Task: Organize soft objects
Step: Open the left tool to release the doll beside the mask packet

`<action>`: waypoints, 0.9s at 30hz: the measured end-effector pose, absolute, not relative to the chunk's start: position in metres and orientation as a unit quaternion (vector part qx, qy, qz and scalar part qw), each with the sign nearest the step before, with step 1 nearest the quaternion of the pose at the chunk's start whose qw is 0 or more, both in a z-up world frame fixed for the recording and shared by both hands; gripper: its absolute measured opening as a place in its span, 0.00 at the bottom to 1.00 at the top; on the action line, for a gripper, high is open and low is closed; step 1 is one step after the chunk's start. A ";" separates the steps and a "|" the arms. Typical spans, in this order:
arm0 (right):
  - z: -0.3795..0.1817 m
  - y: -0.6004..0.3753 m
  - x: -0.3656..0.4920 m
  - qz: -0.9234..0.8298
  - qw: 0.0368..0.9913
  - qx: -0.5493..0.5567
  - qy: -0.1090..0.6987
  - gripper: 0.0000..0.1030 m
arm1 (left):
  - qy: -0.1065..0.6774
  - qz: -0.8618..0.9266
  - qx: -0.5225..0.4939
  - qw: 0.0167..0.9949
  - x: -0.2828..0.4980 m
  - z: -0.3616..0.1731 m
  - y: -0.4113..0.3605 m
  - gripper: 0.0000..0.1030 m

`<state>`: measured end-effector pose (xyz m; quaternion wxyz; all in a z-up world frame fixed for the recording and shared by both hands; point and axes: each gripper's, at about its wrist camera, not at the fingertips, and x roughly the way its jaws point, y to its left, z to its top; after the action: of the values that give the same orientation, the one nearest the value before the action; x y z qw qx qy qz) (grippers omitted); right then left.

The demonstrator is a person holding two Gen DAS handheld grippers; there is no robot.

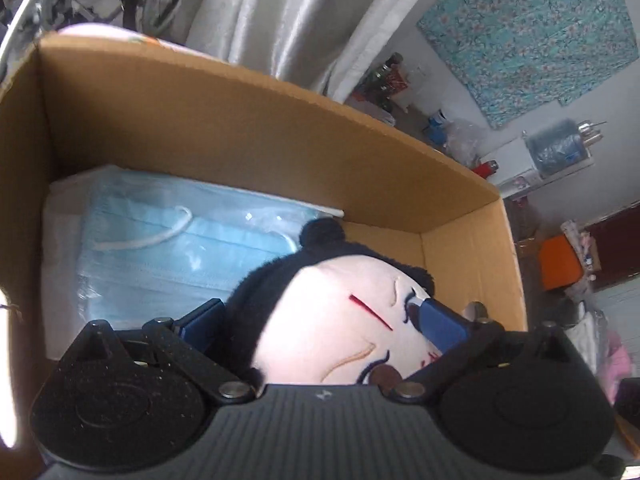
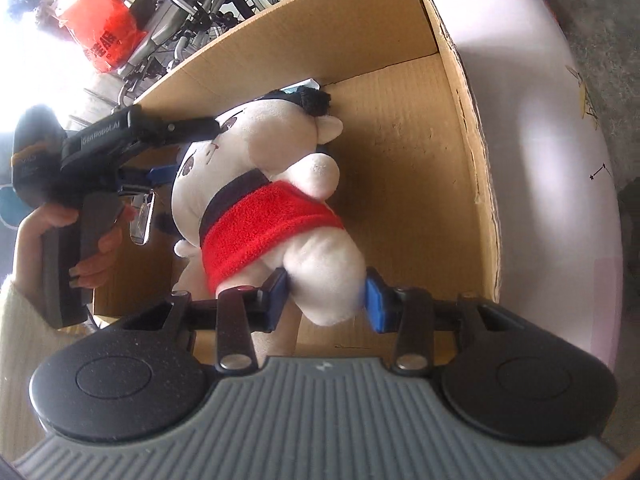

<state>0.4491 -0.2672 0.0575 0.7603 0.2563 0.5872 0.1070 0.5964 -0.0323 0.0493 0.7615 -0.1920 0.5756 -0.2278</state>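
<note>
A plush doll with black hair, a pale face and a red skirt [image 2: 264, 216] lies inside an open cardboard box [image 2: 416, 168]. My left gripper [image 1: 324, 320] is shut on the doll's head [image 1: 336, 320], its blue pads pressing both sides. It also shows in the right wrist view [image 2: 176, 148], held in a hand. My right gripper [image 2: 326, 296] is shut on the doll's white leg [image 2: 328, 284]. A pack of blue face masks [image 1: 168, 248] lies in the box [image 1: 240, 140] behind the doll's head.
The box sits on a pale pink surface [image 2: 532, 128]. A wheelchair [image 2: 208, 4] and an orange bag [image 2: 104, 28] stand beyond the box. Grey curtains [image 1: 288, 16], a teal patterned cloth [image 1: 532, 32] and household clutter fill the room behind.
</note>
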 end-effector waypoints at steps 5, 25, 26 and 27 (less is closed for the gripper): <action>0.058 -0.255 0.449 0.095 0.777 0.214 0.585 0.37 | 0.587 -0.284 -0.092 0.753 0.569 0.064 -0.046 0.99; 0.039 -0.191 0.483 0.154 0.806 0.159 0.549 0.28 | 0.607 -0.147 0.013 0.780 0.480 0.119 0.016 0.54; 0.035 -0.184 0.481 0.157 0.805 0.143 0.553 0.23 | 0.599 -0.152 0.023 0.786 0.480 0.118 0.013 0.54; 0.034 -0.177 0.479 0.162 0.807 0.126 0.554 0.20 | 0.595 -0.155 0.040 0.787 0.479 0.116 0.011 0.54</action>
<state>0.4793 -0.1766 0.0336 0.8068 0.1258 0.5540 0.1623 0.4787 0.0105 0.1156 0.7872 0.0400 0.5955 -0.1553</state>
